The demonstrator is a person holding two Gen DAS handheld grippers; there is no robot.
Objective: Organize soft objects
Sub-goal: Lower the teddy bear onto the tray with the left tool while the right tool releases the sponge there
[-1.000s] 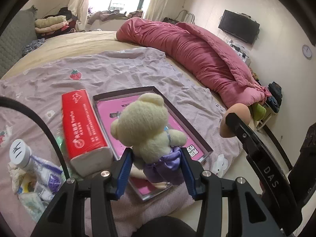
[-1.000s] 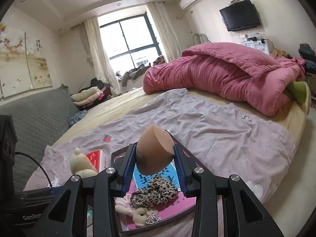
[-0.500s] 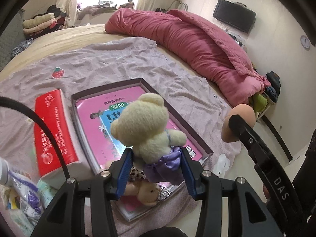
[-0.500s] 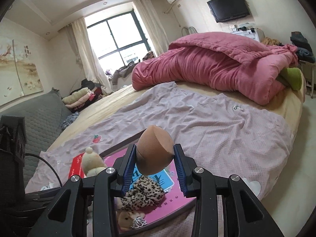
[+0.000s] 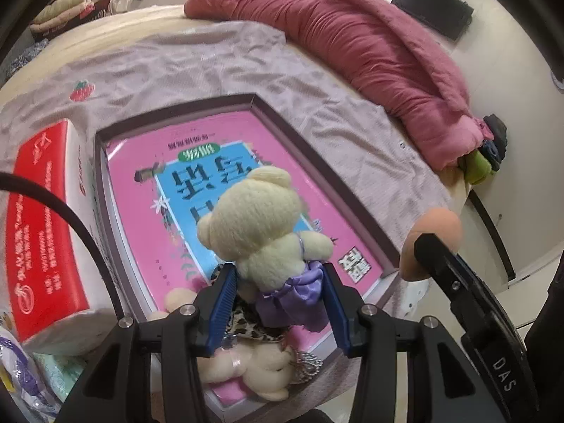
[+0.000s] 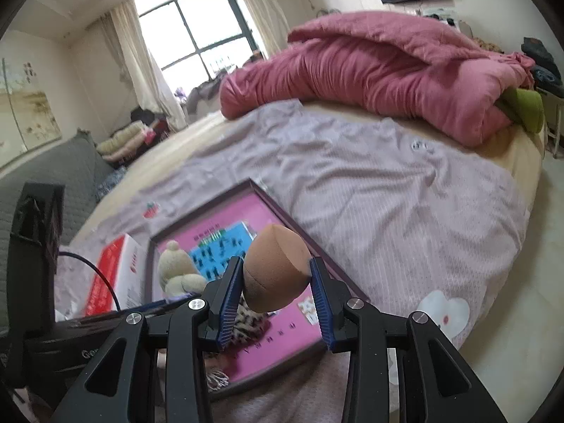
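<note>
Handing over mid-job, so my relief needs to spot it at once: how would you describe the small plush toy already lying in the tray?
On the bed's lilac sheet sits a dark-rimmed tray lined with a pink book. At its near end, below the bear held in the left gripper, lies a small cream plush toy. Unlike the leopard-print fabric beside it, it is plain cream.

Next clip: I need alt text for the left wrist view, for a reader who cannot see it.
The left gripper clamps a cream teddy bear in a purple dress above a shallow tray lined with a pink book on a bed. A smaller plush and leopard-print fabric lie in the tray; a red tissue pack sits beside it.
</note>
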